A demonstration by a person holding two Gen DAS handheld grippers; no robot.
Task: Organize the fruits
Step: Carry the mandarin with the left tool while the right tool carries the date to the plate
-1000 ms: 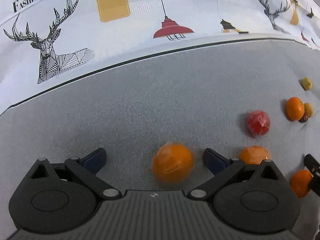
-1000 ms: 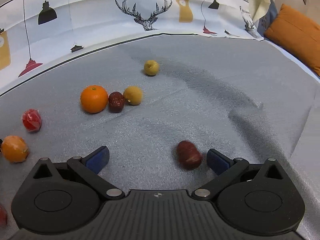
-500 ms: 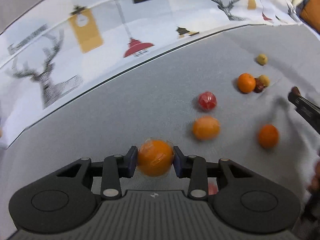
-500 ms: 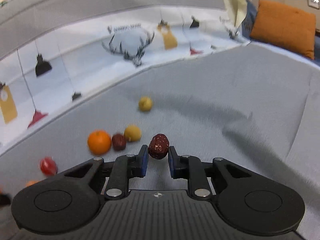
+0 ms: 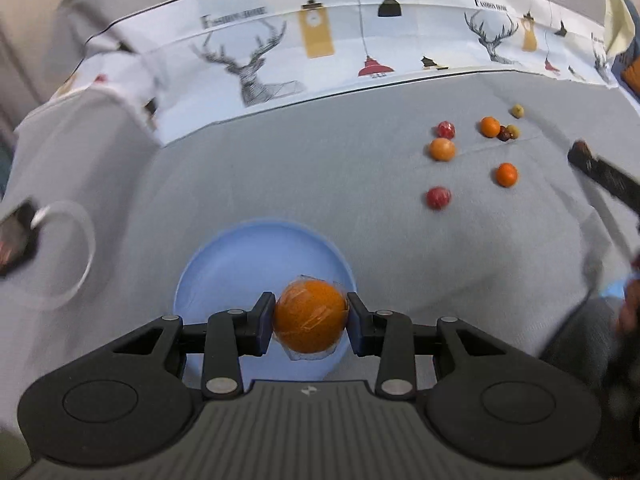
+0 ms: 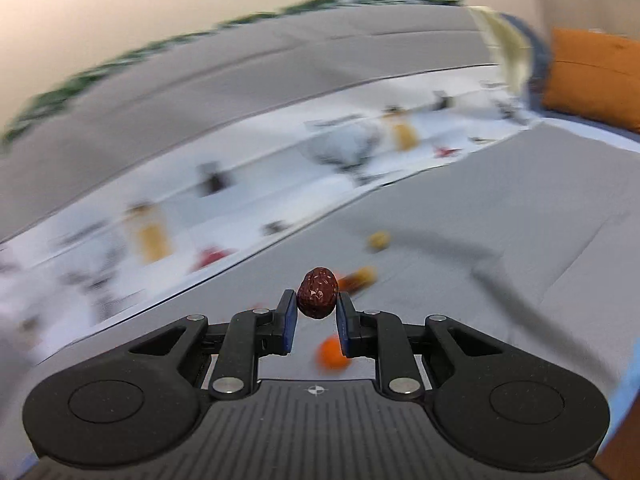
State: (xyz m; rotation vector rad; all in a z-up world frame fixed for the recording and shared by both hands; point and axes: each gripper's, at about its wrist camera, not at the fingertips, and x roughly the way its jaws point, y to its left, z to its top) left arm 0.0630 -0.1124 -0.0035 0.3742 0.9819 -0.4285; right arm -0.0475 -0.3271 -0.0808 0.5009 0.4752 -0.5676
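A grey cloth (image 5: 320,168) covers the surface in front of me, with a blue plate (image 5: 224,272) lying on it. My left gripper (image 5: 311,318) has its jaws clamped on a wrapped orange (image 5: 310,316), held above the near part of the plate, while the loose fruits (image 5: 472,152) lie well apart from the plate, beyond it to the right. My right gripper (image 6: 316,312) has its jaws clamped on a wrinkled dark red date (image 6: 317,293), held up off the cloth, far right of the plate.
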